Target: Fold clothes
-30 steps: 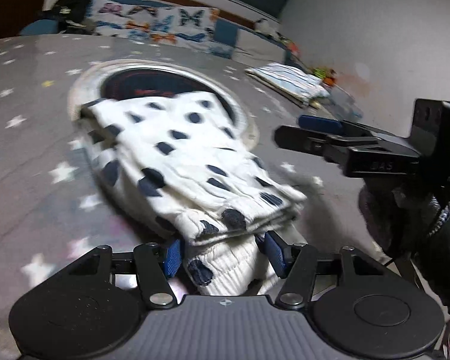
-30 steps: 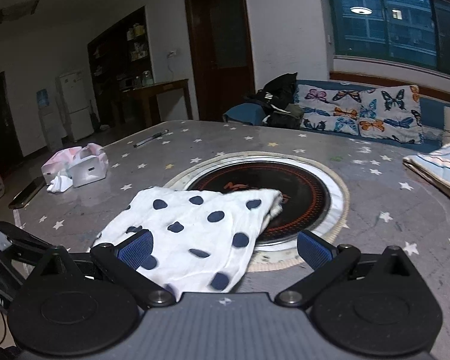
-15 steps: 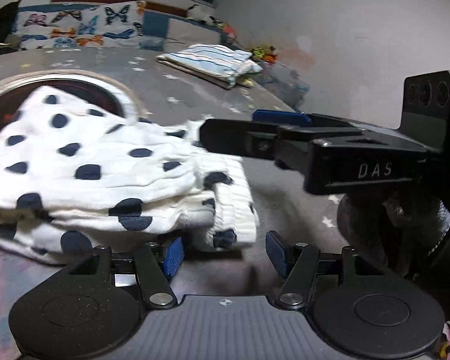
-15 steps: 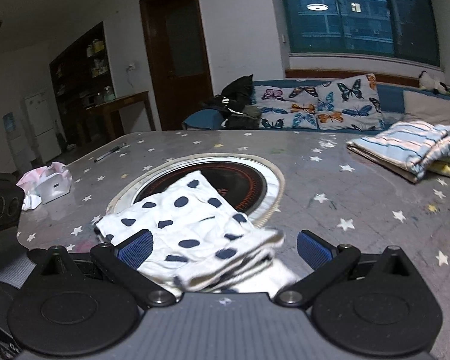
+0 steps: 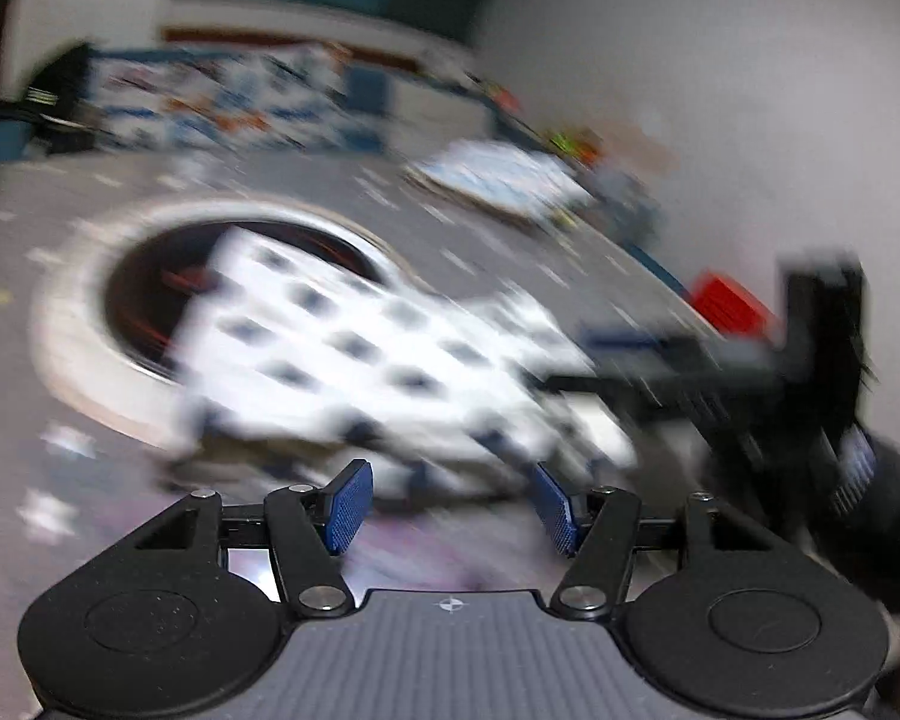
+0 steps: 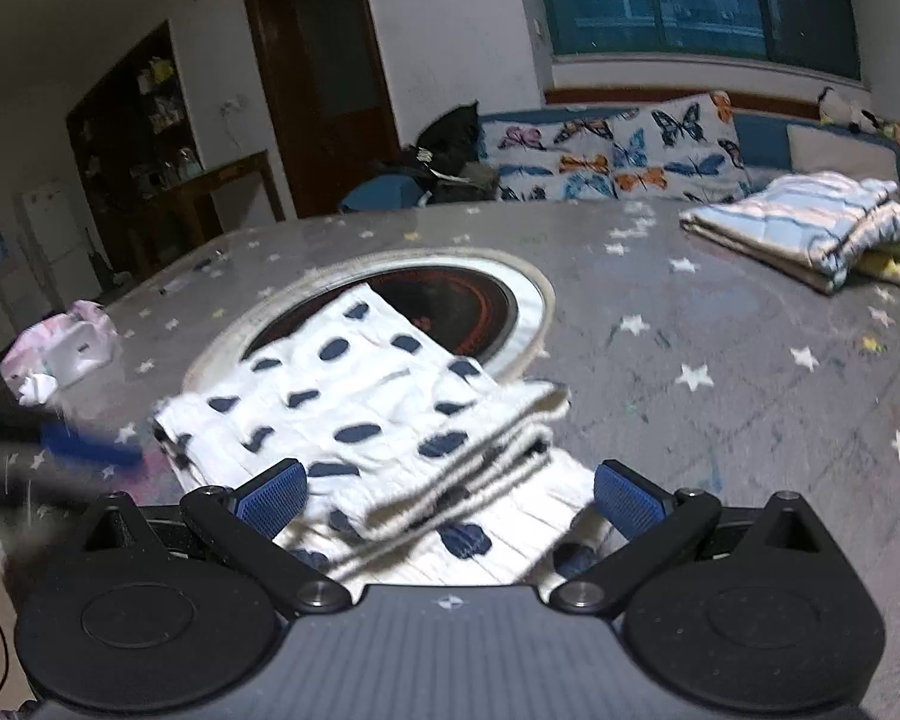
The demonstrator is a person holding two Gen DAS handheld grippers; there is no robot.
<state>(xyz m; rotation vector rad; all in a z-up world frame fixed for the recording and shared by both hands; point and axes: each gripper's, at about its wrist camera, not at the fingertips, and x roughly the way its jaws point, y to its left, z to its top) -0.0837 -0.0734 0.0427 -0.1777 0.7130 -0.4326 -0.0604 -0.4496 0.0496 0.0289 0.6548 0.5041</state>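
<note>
A white garment with dark blue dots (image 6: 360, 408) lies folded in layers on the grey star-patterned table (image 6: 720, 348), partly over the round hotplate (image 6: 468, 306). My right gripper (image 6: 450, 495) is open, and the garment's ribbed near edge lies between its fingers. In the blurred left wrist view the garment (image 5: 360, 360) sits just beyond my open left gripper (image 5: 453, 504), which holds nothing. The right gripper (image 5: 660, 354) shows at the garment's right end. In the right wrist view the left gripper (image 6: 90, 450) is a blur at the left.
A folded pile of striped clothes (image 6: 804, 228) lies at the table's far right. A pink and white object (image 6: 60, 348) sits at the left edge. Behind the table stands a sofa with butterfly cushions (image 6: 618, 150). A red thing (image 5: 726, 300) shows past the table's right edge.
The left gripper has drawn back from the garment's hem and swings fast, blurring its view. The right gripper has moved in low over the ribbed edge. The garment lies in more layers.
</note>
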